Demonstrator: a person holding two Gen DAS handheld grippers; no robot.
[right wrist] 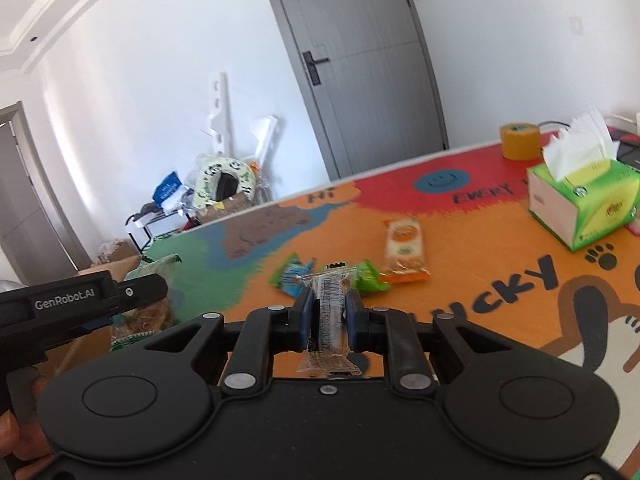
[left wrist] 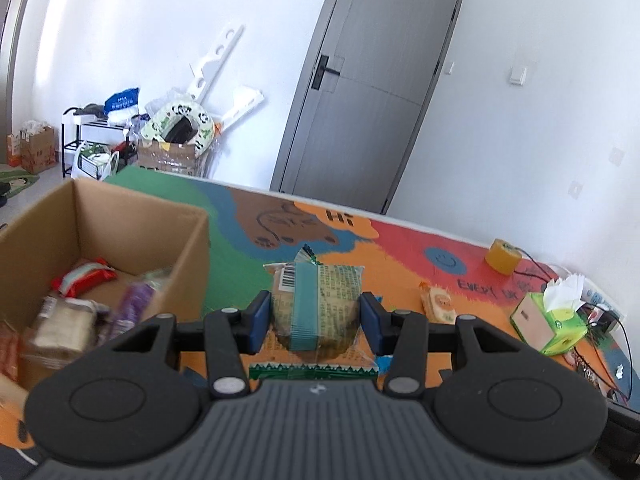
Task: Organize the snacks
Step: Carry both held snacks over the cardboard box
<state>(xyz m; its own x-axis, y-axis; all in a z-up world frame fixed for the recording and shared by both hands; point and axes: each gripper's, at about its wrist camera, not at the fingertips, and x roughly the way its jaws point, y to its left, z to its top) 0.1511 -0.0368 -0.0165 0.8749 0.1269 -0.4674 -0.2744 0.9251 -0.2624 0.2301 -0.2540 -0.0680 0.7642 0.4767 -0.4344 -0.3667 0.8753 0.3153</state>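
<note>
1. Left wrist view: the left gripper [left wrist: 316, 318] pinches a green-banded pastry packet [left wrist: 315, 308], held above the colourful table mat [left wrist: 400, 240] just right of the cardboard box [left wrist: 132, 216] of snacks.
2. Right gripper [right wrist: 329, 312] is clamped on a slim clear snack sachet [right wrist: 329, 320]; an orange cracker pack [right wrist: 404, 250] lies on the mat beyond.

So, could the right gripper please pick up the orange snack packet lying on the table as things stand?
Probably not yet. The right gripper is already shut on a clear-wrapped snack bar, so it has no free jaws. The way to the orange snack packet looks open, with only the green packet lying nearby.
</note>
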